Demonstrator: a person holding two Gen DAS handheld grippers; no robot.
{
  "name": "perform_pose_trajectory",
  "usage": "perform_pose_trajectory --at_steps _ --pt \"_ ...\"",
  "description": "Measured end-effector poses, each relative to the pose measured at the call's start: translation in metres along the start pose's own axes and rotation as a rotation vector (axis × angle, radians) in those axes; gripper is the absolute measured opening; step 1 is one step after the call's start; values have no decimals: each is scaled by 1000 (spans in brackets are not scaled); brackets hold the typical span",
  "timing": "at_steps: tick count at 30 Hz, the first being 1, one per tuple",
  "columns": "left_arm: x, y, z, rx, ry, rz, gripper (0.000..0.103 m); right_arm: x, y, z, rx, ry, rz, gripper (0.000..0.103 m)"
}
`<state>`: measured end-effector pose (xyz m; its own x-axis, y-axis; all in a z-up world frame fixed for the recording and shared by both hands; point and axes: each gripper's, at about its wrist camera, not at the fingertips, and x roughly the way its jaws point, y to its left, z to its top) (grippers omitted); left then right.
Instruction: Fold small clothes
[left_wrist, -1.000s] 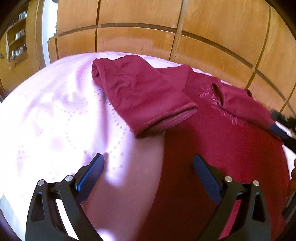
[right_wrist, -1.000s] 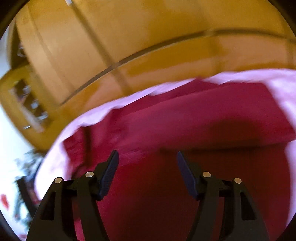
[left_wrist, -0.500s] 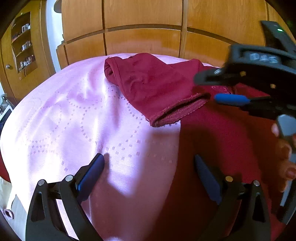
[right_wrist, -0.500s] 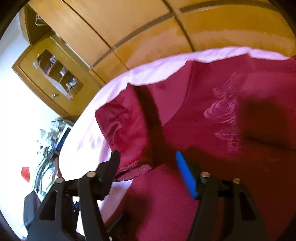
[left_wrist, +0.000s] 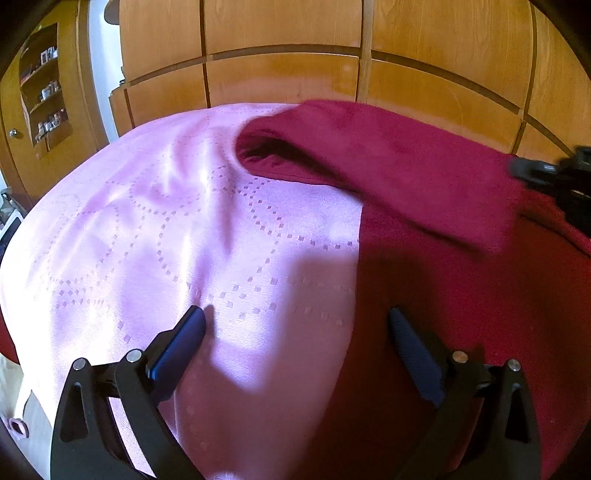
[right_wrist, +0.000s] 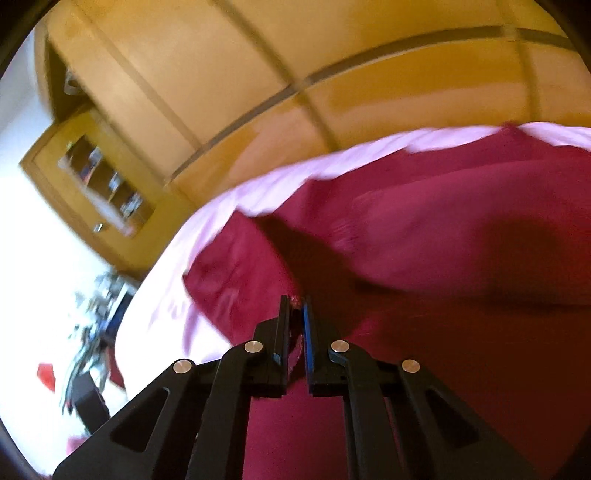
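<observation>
A dark red garment (left_wrist: 461, 280) lies spread on a pink patterned bedcover (left_wrist: 177, 236). Its sleeve (left_wrist: 369, 162) stretches across the body toward the right. My left gripper (left_wrist: 295, 325) is open and empty, low over the garment's left edge, one finger over the bedcover and one over the red cloth. My right gripper (right_wrist: 294, 306) is shut on the sleeve's cuff (right_wrist: 295, 301), with the sleeve (right_wrist: 236, 273) trailing to its left; the right gripper also shows at the right edge of the left wrist view (left_wrist: 554, 177). The right wrist view is motion-blurred.
Wooden wardrobe panels (left_wrist: 295, 48) stand behind the bed. A wooden cabinet with glass shelves (left_wrist: 40, 92) stands at far left. The bedcover drops off at the left edge (left_wrist: 14, 332). Blurred clutter (right_wrist: 92, 325) lies beyond the bed in the right wrist view.
My right gripper closed on the sleeve's cuff and pulled the sleeve rightward across the garment's body. My left gripper stayed open and shifted slightly.
</observation>
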<state>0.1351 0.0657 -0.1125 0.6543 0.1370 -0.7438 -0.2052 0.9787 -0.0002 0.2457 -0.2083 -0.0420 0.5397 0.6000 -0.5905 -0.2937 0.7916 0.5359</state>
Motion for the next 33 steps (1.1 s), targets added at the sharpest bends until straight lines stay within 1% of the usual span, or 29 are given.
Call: perform_pose_trajectory --at_steps 2,4,6,8,9,10,12,14,16,18,21,23,25,27,28,30,31,32,33 --pt "0 0 0 3 1 4 99 -19 -20 5 30 -37 -33 6" --pt "0 -1 0 5 2 7 100 -39 -43 11 55 -81 -100 6" --pt "0 -2 0 6 2 11 100 -50 -64 14 100 -104 -133 6" --pt "-1 -4 -1 9 2 16 100 -51 -83 11 131 -97 -182 8" --pt "-1 -4 -1 9 3 18 100 -51 -90 8 145 -93 -208 13" --pt "-1 -4 -1 9 6 17 100 -52 -97 4 164 -95 -211 20" --pt "-1 -3 1 5 20 10 100 -55 -106 -9 223 -109 -178 73" --pt "-1 -2 7 -3 54 1 100 -59 -106 -25 283 -150 -121 75" --pt "2 1 17 -19 92 -20 100 -63 -104 -35 298 -150 -105 75" --pt "6 3 31 -51 97 -15 100 -64 -98 -39 288 -143 -94 75" --pt "16 4 53 -111 100 0 100 -60 -93 -41 272 -131 -118 73" --pt "27 1 66 -127 106 -9 100 -54 -92 -40 293 -136 -102 71" --pt "39 -6 75 -130 129 20 100 -45 -88 -38 300 -130 -94 69" --pt "48 -10 79 -145 138 26 100 -40 -81 -37 274 -123 -101 58" --pt "53 -13 80 -159 131 26 100 -35 -78 -35 261 -115 -105 55" --pt "58 -16 77 -158 130 29 100 -24 -74 -35 239 -89 -120 34" --pt "59 -19 78 -148 133 31 100 -22 -74 -35 235 -76 -112 15" --pt "60 -21 80 -138 133 30 100 -18 -72 -33 232 -56 -99 5" --pt "59 -22 81 -135 129 25 100 -20 -70 -30 222 -55 -94 5"
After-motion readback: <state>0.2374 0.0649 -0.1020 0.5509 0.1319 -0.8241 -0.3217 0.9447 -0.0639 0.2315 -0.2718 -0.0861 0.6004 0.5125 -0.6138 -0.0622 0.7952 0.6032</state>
